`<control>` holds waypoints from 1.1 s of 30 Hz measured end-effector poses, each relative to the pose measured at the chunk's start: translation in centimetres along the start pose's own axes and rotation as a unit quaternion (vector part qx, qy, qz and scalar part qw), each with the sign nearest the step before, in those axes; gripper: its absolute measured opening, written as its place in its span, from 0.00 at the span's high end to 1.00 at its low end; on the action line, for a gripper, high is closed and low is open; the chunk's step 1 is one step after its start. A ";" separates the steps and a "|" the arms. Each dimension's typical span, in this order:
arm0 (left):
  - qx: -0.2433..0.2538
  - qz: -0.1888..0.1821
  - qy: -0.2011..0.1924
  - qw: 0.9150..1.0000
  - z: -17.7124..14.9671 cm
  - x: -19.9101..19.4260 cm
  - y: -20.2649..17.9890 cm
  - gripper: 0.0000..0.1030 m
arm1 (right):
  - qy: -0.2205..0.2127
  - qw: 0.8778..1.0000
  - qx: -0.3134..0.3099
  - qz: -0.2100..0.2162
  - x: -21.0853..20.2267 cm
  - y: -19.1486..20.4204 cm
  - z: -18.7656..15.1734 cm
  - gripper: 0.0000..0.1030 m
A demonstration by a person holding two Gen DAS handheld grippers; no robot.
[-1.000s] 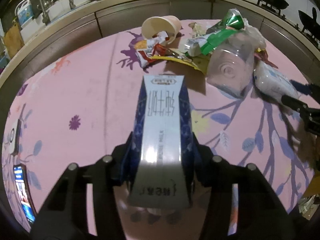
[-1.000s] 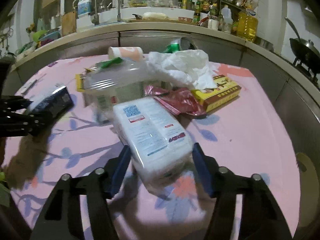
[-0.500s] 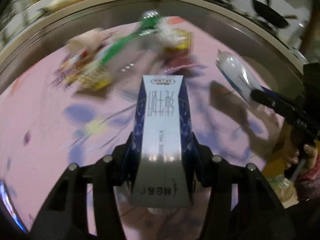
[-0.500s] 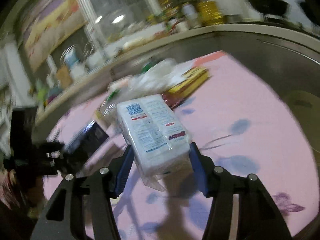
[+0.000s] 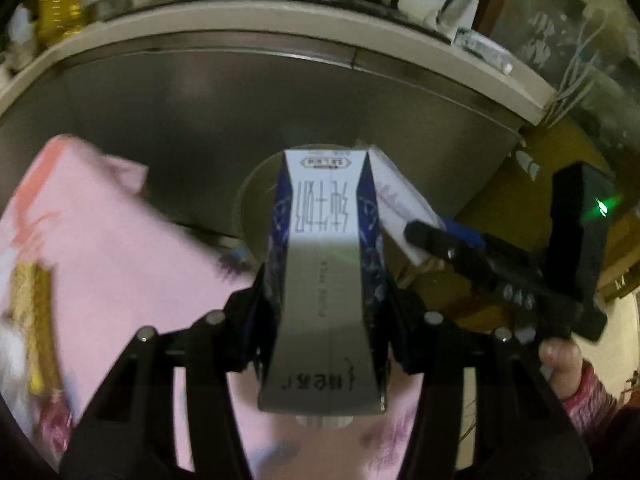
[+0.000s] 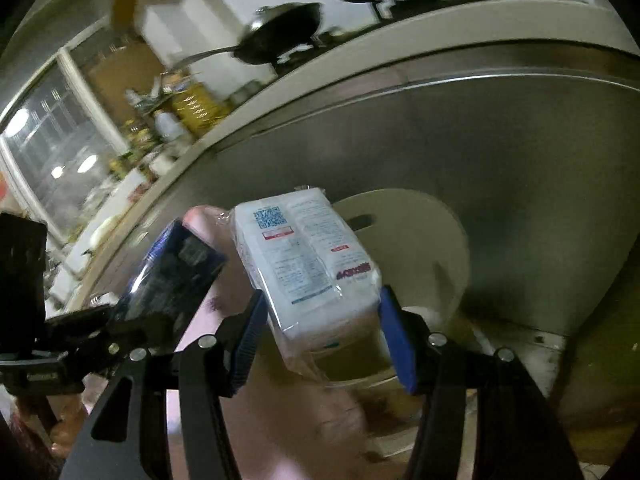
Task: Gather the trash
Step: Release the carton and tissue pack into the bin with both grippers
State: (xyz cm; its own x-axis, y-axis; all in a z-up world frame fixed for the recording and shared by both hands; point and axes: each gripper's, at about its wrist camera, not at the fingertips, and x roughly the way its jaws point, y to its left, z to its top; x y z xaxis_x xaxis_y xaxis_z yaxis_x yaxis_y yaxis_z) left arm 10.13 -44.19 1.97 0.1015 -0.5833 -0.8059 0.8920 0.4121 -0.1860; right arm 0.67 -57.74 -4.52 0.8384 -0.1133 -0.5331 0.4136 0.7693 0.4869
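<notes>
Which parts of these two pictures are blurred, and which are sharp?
Left wrist view: the carton in the left gripper is sharp; the pink cloth is smeared. Right wrist view: the packet is sharp; the counter is streaked.

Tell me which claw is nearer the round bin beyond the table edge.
Right, though barely. The right claw, shut on the tissue pack, hangs over the bin; the left claw, gripping the milk carton, sits beside it, over the table edge.

Milk carton [image 5: 326, 280], frame centre: large Chinese characters, upside down, illegible; faint "PURE MILK" below. Tissue pack [image 6: 306, 264], frame centre: blue QR code, fine print and red logo illegible.
</notes>
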 end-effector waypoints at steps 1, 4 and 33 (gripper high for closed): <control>-0.002 -0.002 0.006 1.000 0.7 1.1 0.2 0.52 | 0.001 1.000 0.001 -0.007 0.3 -0.4 0.2 0.46; -0.002 0.005 0.029 1.000 2.1 4.9 0.5 0.51 | 0.008 1.000 0.020 -0.005 1.8 -1.6 0.2 0.44; -0.195 0.194 -0.096 0.956 -17.0 -18.3 12.4 0.33 | 0.066 0.981 -0.058 0.173 3.7 13.9 -0.9 0.42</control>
State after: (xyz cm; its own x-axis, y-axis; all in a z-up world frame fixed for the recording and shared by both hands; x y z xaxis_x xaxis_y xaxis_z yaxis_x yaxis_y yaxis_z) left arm 11.84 -16.48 4.84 0.5049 -0.4358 -0.7451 0.5418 0.8320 -0.1195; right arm 9.19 -46.92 -0.36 0.8650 0.2443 -0.4382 0.0621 0.8146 0.5767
